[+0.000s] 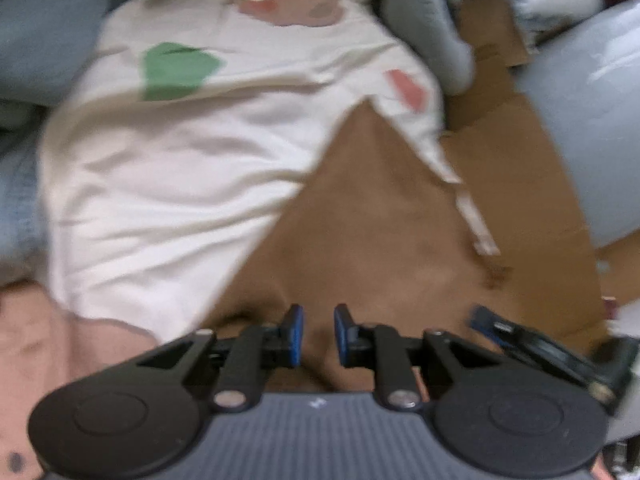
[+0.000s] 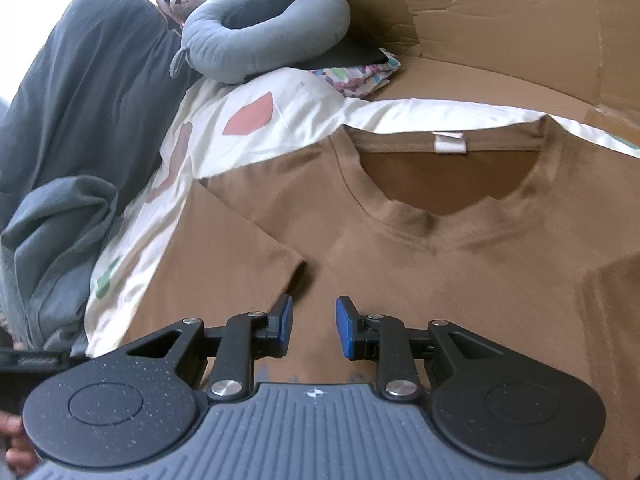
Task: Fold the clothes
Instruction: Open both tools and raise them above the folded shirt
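Observation:
A brown T-shirt (image 2: 440, 264) lies flat on a white sheet (image 2: 240, 136) printed with green and red patches. Its neck opening, with a white label (image 2: 449, 142), faces away from me, and one sleeve (image 2: 236, 248) is folded in over the body. My right gripper (image 2: 314, 326) hovers just over the shirt's chest, open, with only cloth behind the gap. The left wrist view is blurred. There the shirt (image 1: 360, 220) fills the middle and my left gripper (image 1: 318, 336) stands open above it, holding nothing. The right gripper (image 1: 520, 336) shows at the lower right edge.
A grey-blue neck pillow (image 2: 256, 36) and a dark tablet lie at the sheet's far end beside a folded patterned cloth (image 2: 360, 76). A dark grey duvet (image 2: 80, 120) is heaped on the left. Cardboard (image 2: 520, 32) walls the right side. Pink fabric (image 1: 36, 352) lies near left.

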{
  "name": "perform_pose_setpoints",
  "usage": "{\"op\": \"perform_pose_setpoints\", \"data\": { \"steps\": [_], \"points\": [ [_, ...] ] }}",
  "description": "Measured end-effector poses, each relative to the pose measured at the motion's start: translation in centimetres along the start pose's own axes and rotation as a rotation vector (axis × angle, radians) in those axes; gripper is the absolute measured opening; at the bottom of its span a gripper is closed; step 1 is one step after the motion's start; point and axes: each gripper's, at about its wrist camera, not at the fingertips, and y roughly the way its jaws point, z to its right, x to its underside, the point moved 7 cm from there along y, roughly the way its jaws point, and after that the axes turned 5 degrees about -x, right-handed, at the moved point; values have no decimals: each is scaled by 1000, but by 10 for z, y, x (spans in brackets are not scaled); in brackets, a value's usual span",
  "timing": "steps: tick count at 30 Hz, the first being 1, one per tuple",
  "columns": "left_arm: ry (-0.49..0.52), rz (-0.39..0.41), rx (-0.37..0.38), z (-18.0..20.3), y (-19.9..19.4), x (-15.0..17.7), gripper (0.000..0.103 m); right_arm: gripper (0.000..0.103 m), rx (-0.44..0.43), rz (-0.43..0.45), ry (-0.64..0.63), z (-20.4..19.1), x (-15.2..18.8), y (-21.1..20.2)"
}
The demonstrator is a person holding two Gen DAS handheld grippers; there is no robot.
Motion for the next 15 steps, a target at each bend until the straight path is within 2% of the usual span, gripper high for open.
{"op": "perform_pose_setpoints", "data": {
  "steps": [3, 5, 8, 11, 15],
  "points": [
    [-1, 5, 4, -1, -6, 1, 25, 27, 17, -4, 6, 7, 9, -16],
    [8, 23, 15, 4, -14, -1, 37, 28, 31, -3, 6, 13, 15, -29],
    [39, 46, 20, 14, -21, -5, 38, 37, 57, 13, 9, 26, 20, -53],
    [63, 60, 18, 22, -22, -7, 38, 37, 107, 10, -8, 37, 22, -75],
    [76, 76, 11, 29, -18, -9, 39, 37, 160, 47, -28, 52, 23, -109]
  ]
}}
